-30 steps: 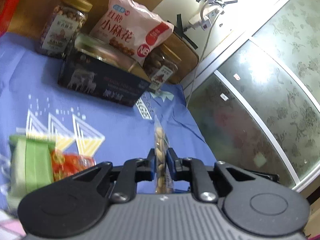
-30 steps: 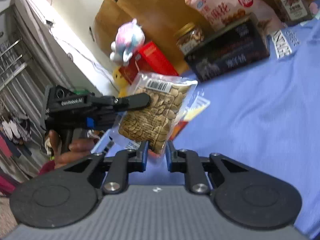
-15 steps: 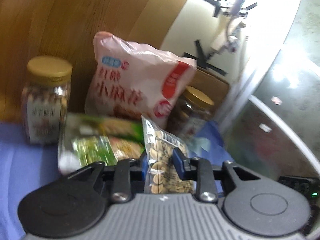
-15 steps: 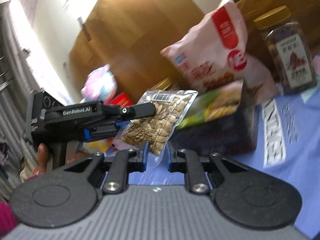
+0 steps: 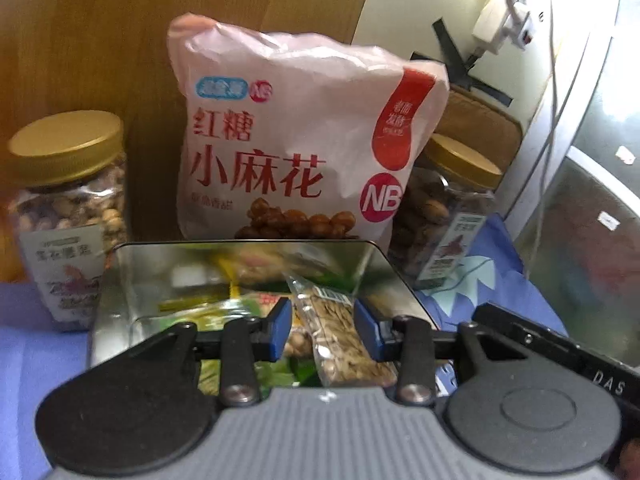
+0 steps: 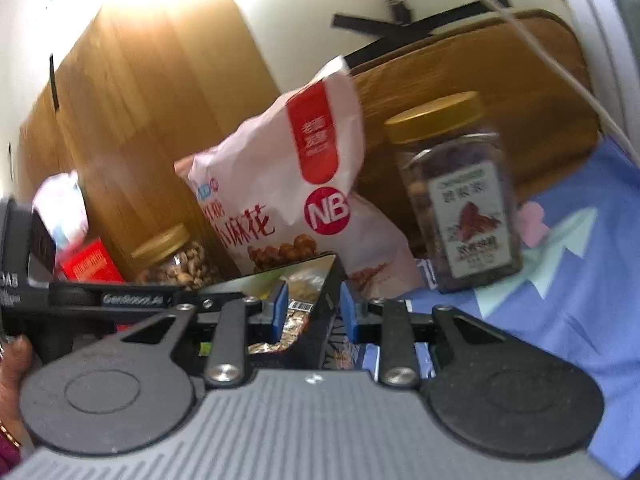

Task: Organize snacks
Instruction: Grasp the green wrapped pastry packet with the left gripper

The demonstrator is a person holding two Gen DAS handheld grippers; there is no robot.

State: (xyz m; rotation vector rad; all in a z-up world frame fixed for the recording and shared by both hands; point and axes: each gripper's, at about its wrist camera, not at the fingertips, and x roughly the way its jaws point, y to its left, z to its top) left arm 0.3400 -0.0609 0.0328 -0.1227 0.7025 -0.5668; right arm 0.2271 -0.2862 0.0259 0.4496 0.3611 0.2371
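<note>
A clear packet of seeds point(image 5: 340, 340) lies inside the open metal tin point(image 5: 380, 264), on other snack packets. My left gripper point(image 5: 323, 330) hangs over the tin, its jaws open on either side of the packet and clear of it. My right gripper point(image 6: 312, 314) is open too, straddling the tin's dark corner point(image 6: 324, 312); the seed packet point(image 6: 292, 316) shows just left of that corner. The left gripper's body point(image 6: 120, 300) reaches in from the left in the right wrist view.
Behind the tin stand a pink snack bag point(image 5: 296, 140) and two gold-lidded nut jars point(image 5: 68, 216) point(image 5: 444, 216) against a wooden board. A red box point(image 6: 90, 264) and a plush toy point(image 6: 60, 208) are far left. Blue cloth point(image 6: 580, 272) covers the table.
Both grippers carried the seed packet over to the tin, lowered it in and opened. The packet now rests in the tin, released.
</note>
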